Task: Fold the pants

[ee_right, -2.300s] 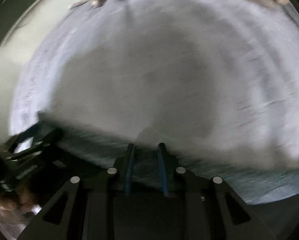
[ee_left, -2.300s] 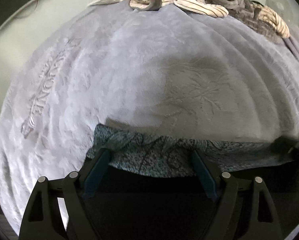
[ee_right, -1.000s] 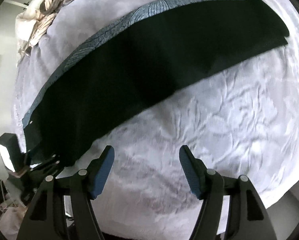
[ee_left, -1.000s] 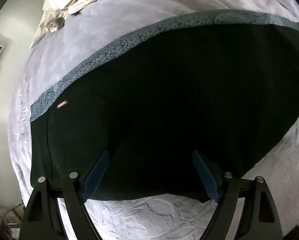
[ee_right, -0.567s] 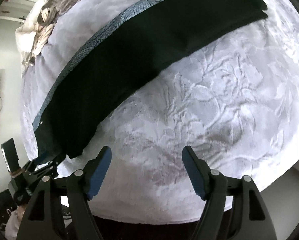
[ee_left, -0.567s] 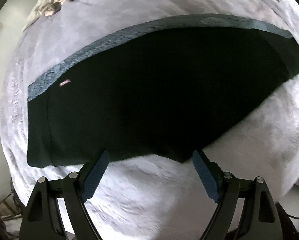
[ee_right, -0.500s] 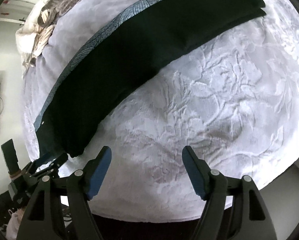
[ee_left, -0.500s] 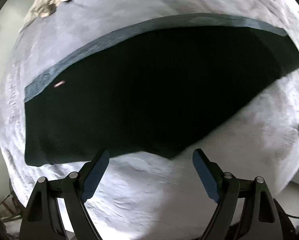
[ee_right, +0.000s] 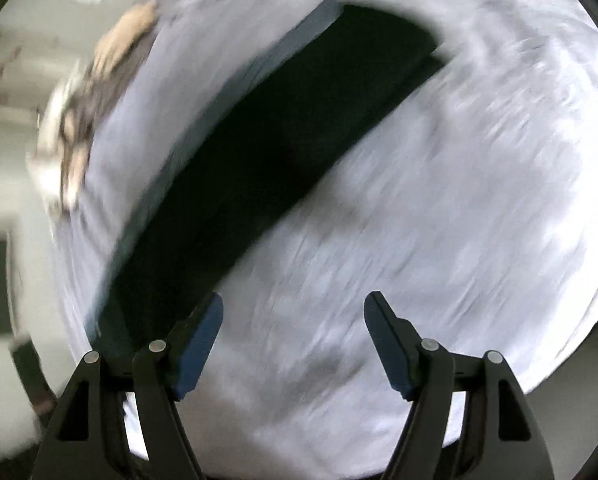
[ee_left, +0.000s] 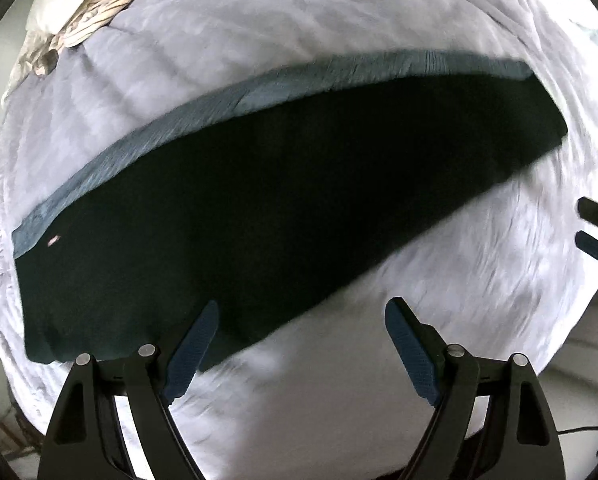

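The dark pants [ee_left: 267,200] lie flat on the pale grey bed cover [ee_left: 479,280], folded lengthwise into one long strip with a blue-grey patterned edge [ee_left: 259,92] along the far side. My left gripper [ee_left: 303,344] is open and empty, held above the pants' near edge at their wider left end. My right gripper [ee_right: 295,336] is open and empty, above the bed cover beside the pants [ee_right: 283,152]; its view is blurred by motion. The right gripper's fingers [ee_left: 595,244] also show at the right edge of the left wrist view.
A heap of striped and white laundry [ee_left: 87,20] lies at the far left corner of the bed, also in the right wrist view [ee_right: 87,112]. The bed's near edge [ee_left: 559,344] drops to the floor at the lower right.
Both grippers let go of the pants and drew back from them. Over the last half second the left view shifted a little and the right gripper swung quickly, blurring its view.
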### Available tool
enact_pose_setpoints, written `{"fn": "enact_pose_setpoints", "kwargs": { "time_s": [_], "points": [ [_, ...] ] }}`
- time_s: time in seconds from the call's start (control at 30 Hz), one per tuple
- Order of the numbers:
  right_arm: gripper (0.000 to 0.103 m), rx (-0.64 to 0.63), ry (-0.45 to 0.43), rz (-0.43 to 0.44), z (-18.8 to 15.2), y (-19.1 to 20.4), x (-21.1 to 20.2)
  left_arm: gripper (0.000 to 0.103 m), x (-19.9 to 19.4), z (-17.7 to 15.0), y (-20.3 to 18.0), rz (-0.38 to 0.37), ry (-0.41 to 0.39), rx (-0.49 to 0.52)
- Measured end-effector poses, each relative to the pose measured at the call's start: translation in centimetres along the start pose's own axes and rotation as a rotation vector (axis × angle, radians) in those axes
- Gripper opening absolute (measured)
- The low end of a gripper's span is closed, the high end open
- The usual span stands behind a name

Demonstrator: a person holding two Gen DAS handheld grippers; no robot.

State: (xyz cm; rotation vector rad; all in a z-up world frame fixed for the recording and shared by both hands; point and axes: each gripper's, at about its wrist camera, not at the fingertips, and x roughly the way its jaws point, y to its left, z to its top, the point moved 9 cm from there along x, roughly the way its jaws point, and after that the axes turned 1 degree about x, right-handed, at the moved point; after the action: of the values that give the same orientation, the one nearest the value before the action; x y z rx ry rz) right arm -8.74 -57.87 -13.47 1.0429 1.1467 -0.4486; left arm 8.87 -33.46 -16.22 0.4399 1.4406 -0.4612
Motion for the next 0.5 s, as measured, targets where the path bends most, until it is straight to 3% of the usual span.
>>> {"fn": "enact_pose_setpoints", "kwargs": {
  "time_s": [0.13, 0.27, 0.43, 0.5],
  "points": [
    [0.076, 0.132, -0.090, 0.047, 7.5, -4.3, -1.6, 0.086, 0.5, 4.2, -2.7, -0.013, -0.029, -0.053],
    [0.076, 0.183, -0.112, 0.108, 12.0, -6.4, -1.3, 0.086, 2.0, 7.7, -5.6, -0.020, -0.044, -0.084],
    [0.073, 0.232, -0.082, 0.185, 14.5, -7.9, 0.8, 0.086, 4.8, 10.2, -8.2, -0.003, -0.017, -0.102],
    [0.062, 0.244, -0.072, 0.221, 14.8, -7.9, 1.4, 0.086, 5.4, 10.9, -8.6, 0.005, -0.023, -0.108]
  ]
}}
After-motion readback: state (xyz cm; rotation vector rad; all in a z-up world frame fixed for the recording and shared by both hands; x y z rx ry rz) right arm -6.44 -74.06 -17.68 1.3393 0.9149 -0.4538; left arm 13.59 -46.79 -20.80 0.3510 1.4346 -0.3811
